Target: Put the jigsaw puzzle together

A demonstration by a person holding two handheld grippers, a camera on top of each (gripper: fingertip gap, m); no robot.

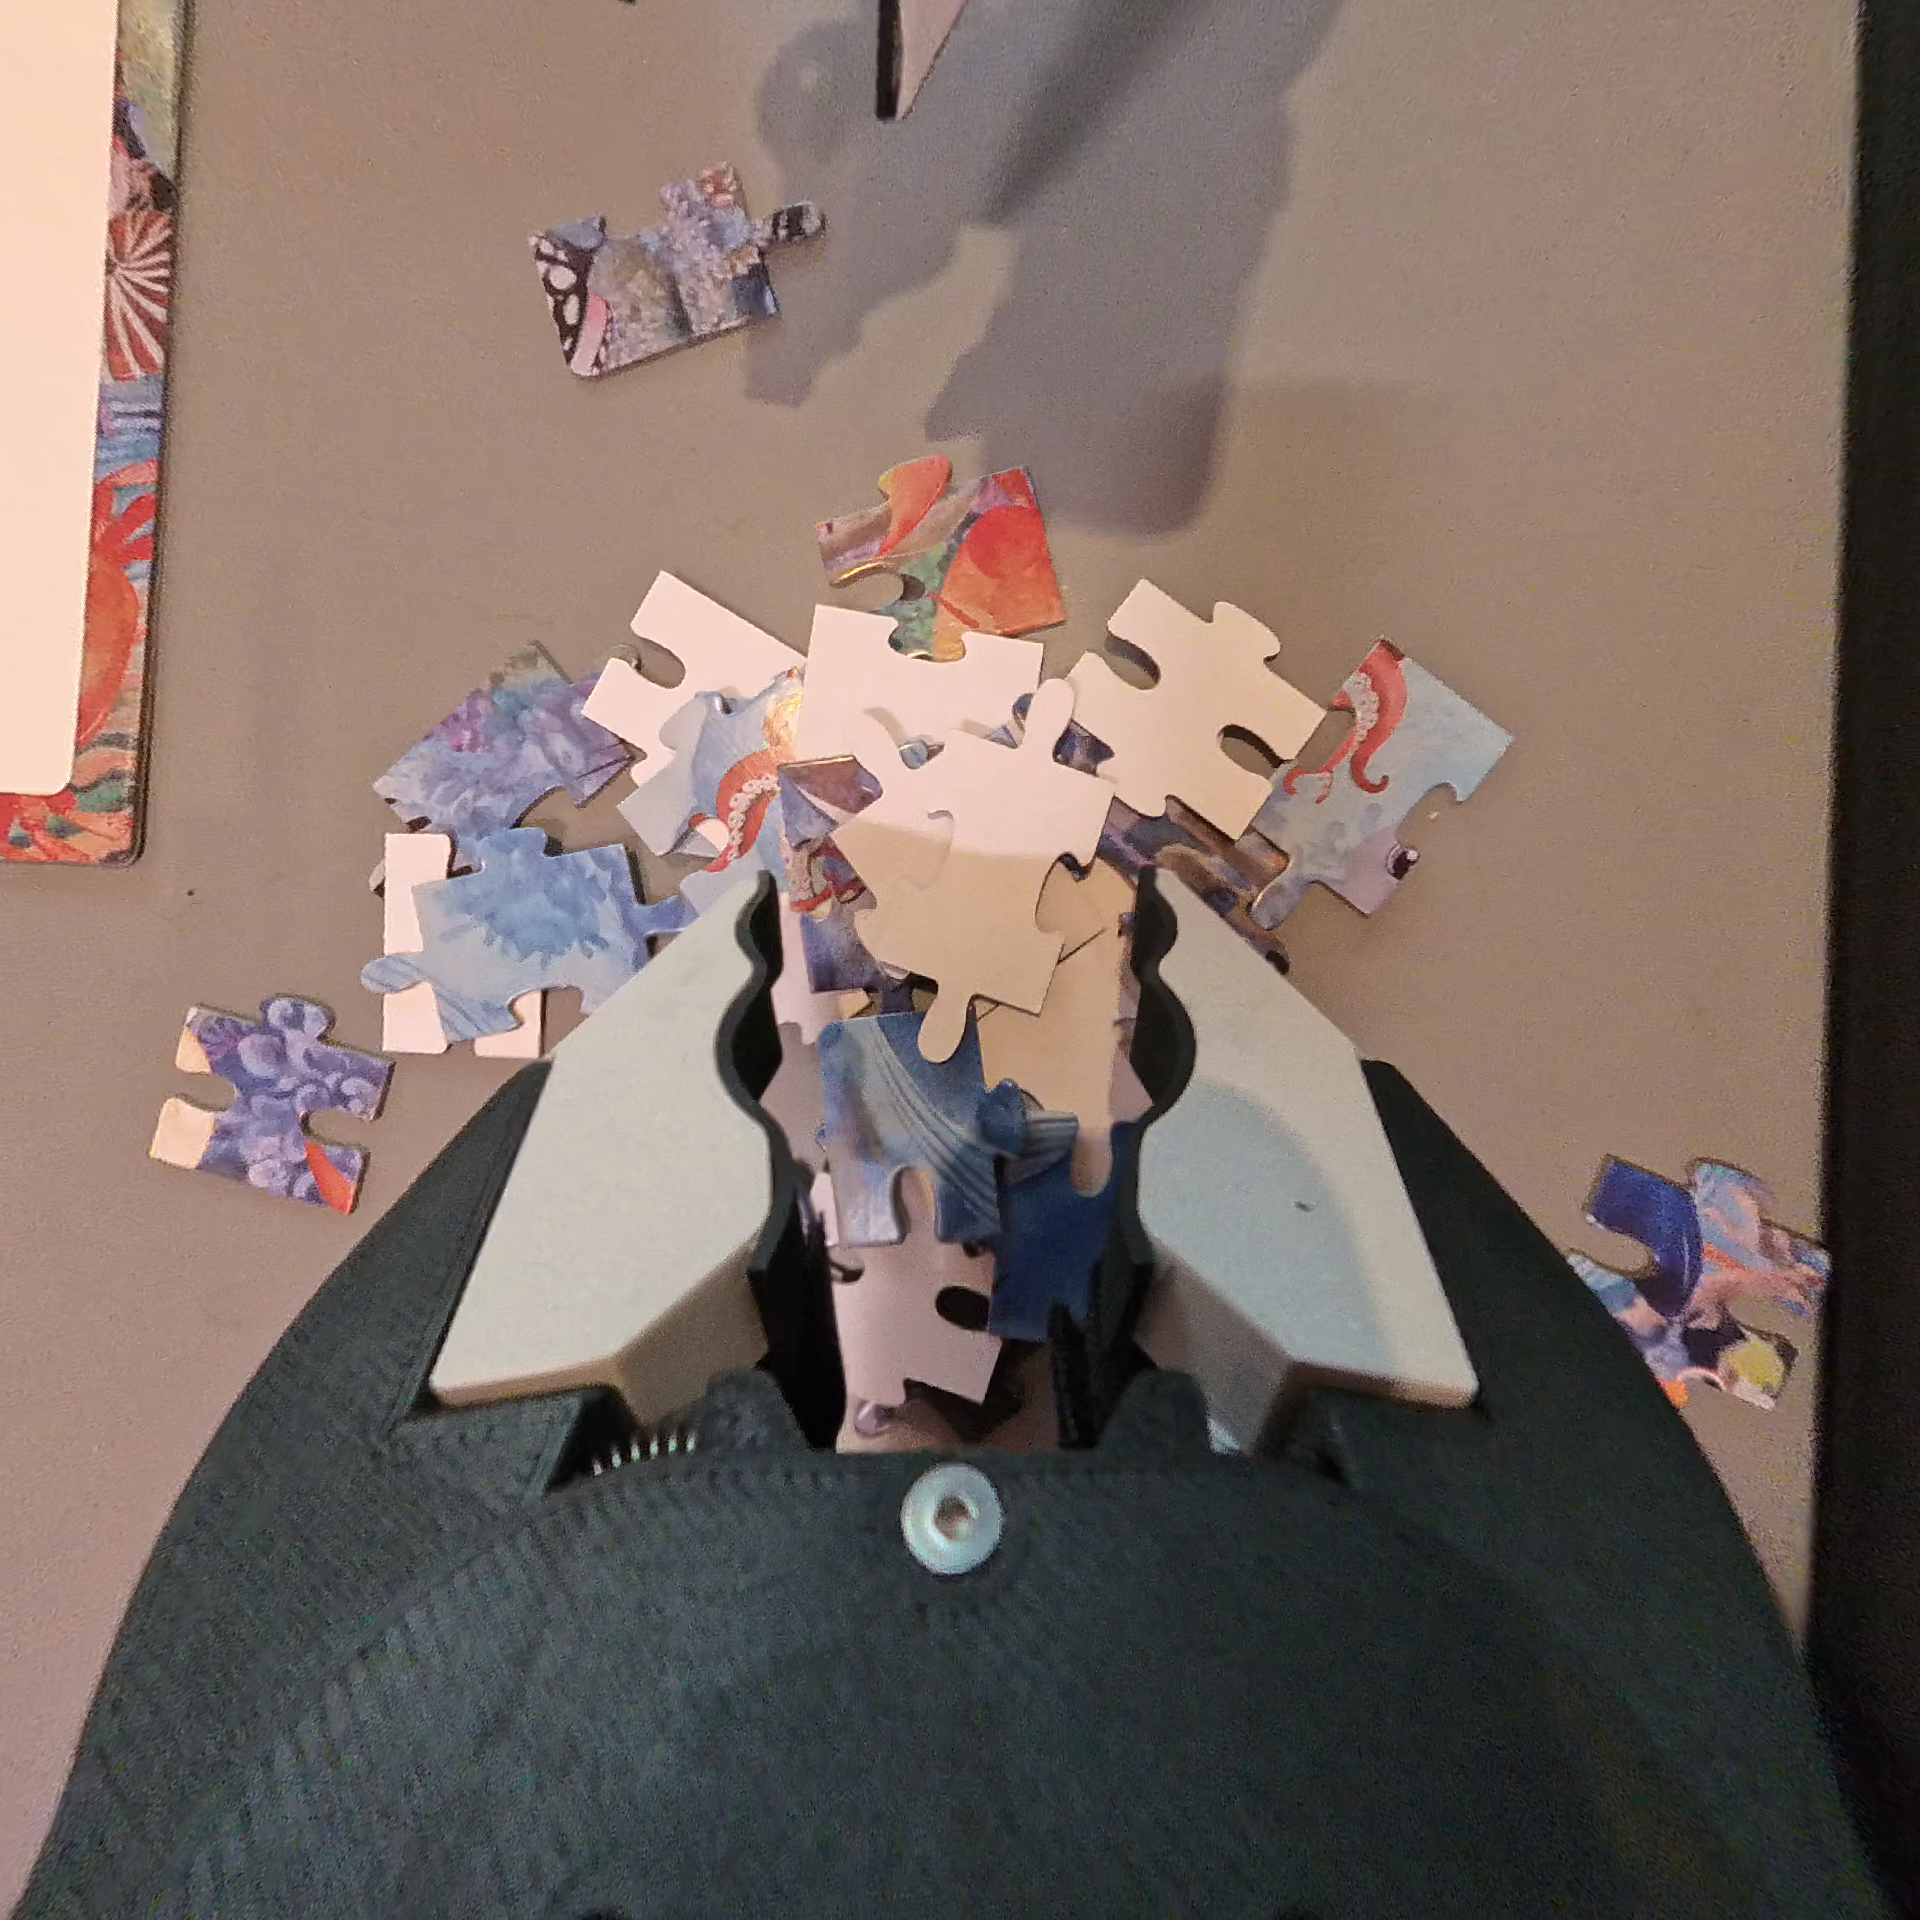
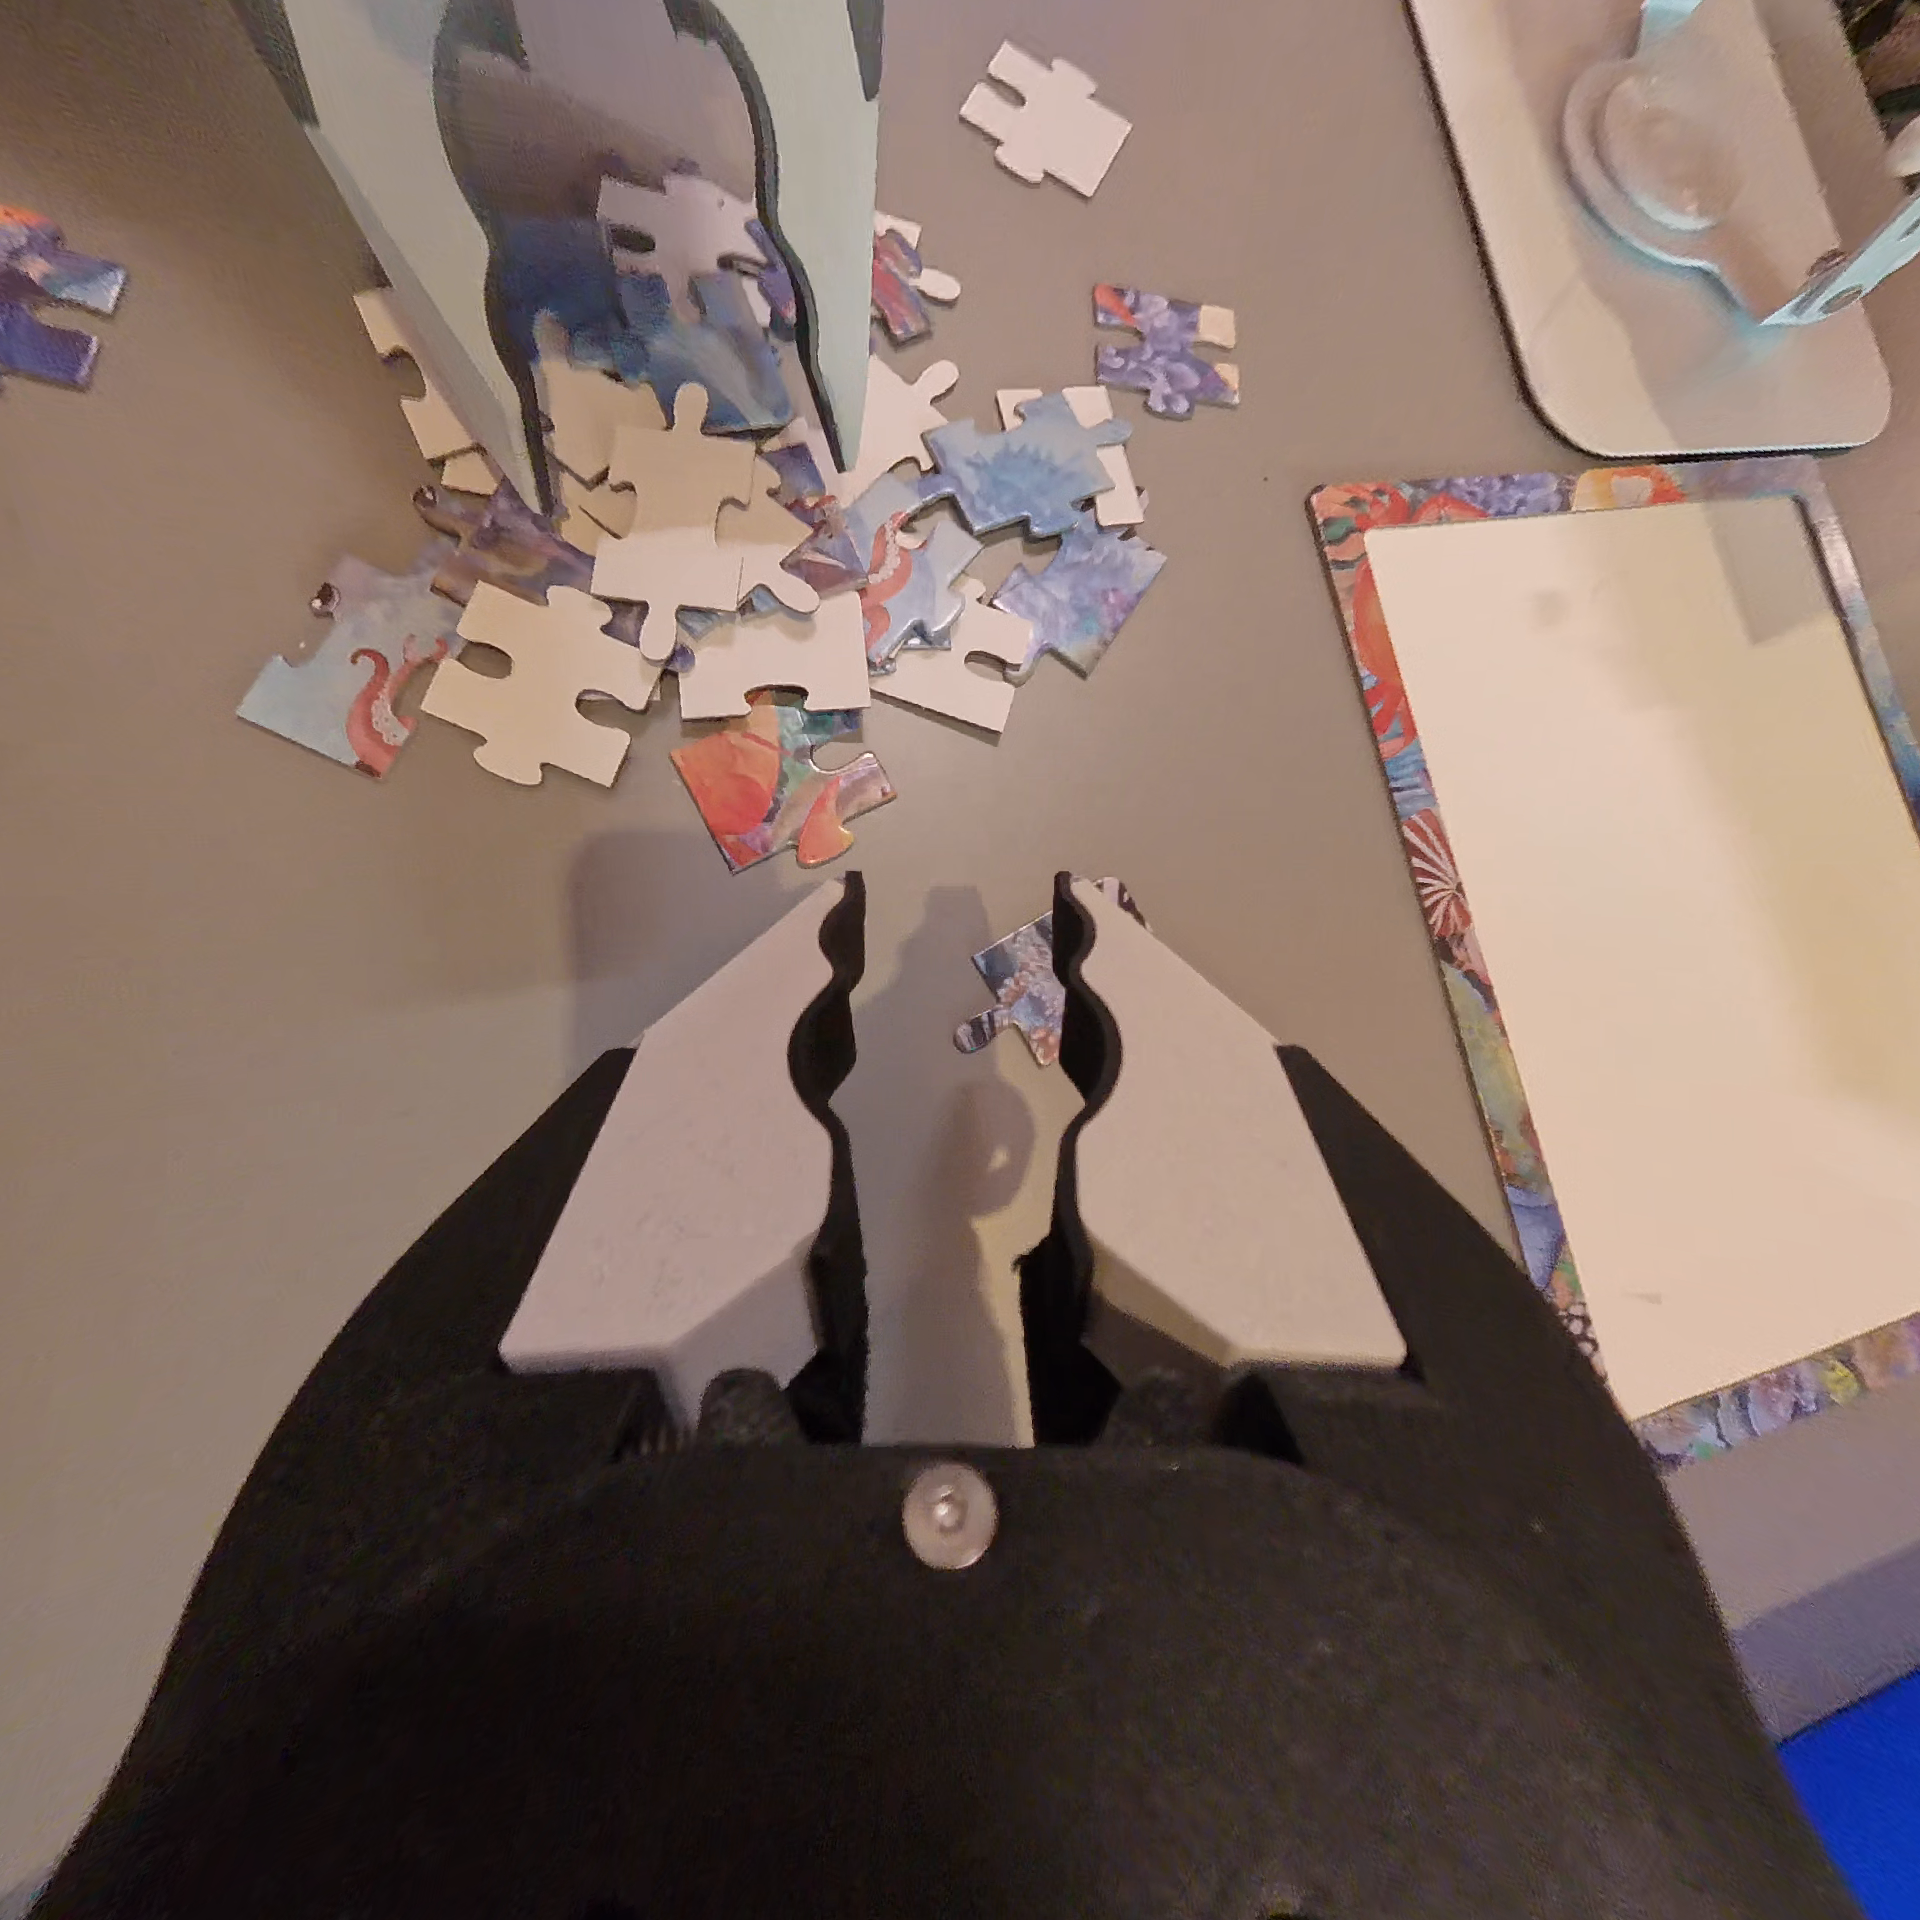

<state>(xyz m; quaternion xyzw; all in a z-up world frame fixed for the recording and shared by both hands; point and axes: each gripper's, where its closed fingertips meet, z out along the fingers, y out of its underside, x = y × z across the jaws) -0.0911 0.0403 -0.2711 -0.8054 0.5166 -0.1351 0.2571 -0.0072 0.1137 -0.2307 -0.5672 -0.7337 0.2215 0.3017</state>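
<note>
A heap of jigsaw pieces (image 1: 935, 727) lies on the grey table, some picture side up, several white back up; it also shows in the right wrist view (image 2: 727, 603). My left gripper (image 1: 956, 894) is open and down in the heap, its jaws on either side of a few loose pieces; the right wrist view shows it from the front (image 2: 686, 468). My right gripper (image 2: 958, 894) is open and empty above bare table just short of the heap. A blue-patterned piece (image 2: 1013, 987) lies partly under its right finger. The puzzle frame (image 2: 1340, 727) with a white inside lies to the right.
Single pieces lie apart from the heap (image 1: 665, 270) (image 1: 275, 1101) (image 1: 1704, 1278) (image 2: 1044, 120) (image 2: 1164, 348). The frame's border shows at the left (image 1: 135, 520). A white board (image 2: 1496, 343) with a clear object on it sits at the far right. The table's dark edge (image 1: 1881, 727) runs on the right. My hands' fingertips stand some 12 cm from each other. The blue-patterned piece (image 2: 1013, 987) is about 6 cm from my right fingertips and 15 cm from my left. Look for it in the left wrist view (image 1: 735, 260) too.
</note>
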